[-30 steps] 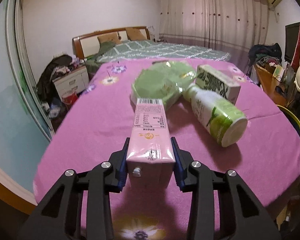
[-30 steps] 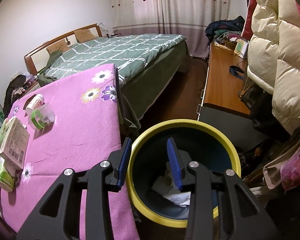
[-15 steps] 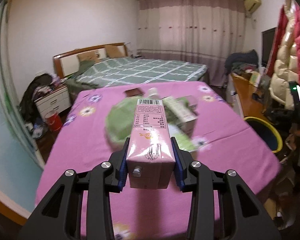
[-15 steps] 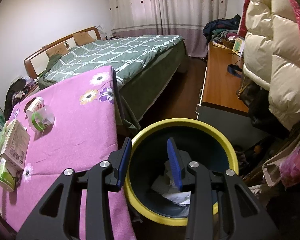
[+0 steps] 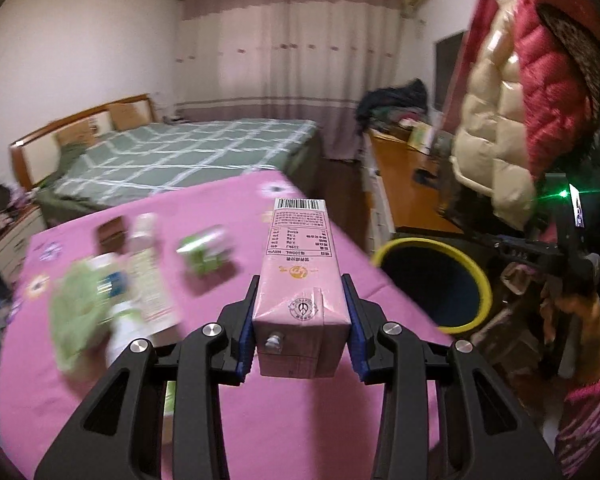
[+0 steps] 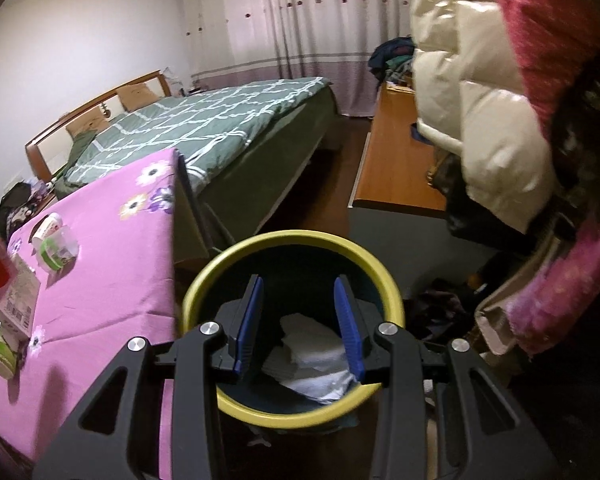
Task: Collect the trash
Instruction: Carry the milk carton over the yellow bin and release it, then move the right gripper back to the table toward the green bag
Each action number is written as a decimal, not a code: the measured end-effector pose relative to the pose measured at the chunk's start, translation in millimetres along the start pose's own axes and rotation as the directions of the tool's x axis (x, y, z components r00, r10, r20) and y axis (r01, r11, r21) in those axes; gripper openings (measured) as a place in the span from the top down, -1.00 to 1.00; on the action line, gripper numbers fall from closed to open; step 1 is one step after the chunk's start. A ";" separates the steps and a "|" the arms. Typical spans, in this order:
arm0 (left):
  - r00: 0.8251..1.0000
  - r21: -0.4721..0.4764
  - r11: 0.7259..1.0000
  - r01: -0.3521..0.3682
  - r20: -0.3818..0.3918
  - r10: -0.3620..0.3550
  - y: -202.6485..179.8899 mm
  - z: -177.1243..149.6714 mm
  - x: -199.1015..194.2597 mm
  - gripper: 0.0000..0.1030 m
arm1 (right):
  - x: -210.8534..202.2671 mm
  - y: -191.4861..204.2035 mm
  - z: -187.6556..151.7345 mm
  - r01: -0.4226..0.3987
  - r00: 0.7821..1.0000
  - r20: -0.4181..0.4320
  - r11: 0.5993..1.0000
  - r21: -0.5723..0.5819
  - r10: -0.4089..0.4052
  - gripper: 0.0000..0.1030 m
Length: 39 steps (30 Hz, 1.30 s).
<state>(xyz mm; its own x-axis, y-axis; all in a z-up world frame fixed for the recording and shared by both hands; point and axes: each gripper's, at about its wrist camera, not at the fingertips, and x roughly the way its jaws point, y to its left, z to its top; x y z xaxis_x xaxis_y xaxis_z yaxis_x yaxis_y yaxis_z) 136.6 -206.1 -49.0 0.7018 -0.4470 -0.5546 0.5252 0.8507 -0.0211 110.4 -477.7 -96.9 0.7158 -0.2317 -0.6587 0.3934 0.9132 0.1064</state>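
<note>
Carton (image 5: 300, 280) clamped lengthwise between left fingers (image 5: 245, 332), barcode end forward.

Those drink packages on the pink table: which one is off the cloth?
The pink carton, clamped in the left gripper above the table. The green-labelled ones lie on the cloth.

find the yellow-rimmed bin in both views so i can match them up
Left wrist view: the bin sits right of centre, on the floor just past the pink table's right edge, beyond the pink carton in the left tool.
Right wrist view: the bin is at bottom centre, under the empty right tool, white paper inside.
Shared landmark: the green checked bed.
</note>
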 end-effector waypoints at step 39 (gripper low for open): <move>0.999 -0.081 0.997 -0.004 0.033 0.007 -13.9 45.2 27.2 -0.83 | 9.7 -11.7 -21.1 -0.035 0.997 -0.062 0.999 0.018 0.036 0.31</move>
<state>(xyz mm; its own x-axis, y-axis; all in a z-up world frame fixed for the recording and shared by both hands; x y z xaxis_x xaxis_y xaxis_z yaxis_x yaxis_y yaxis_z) 170.2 -242.6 -26.2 0.7209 -0.4499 -0.5271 0.4815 0.8722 -0.0859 100.6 -483.6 -120.3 0.6924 -0.1776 -0.6993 0.3784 0.9146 0.1424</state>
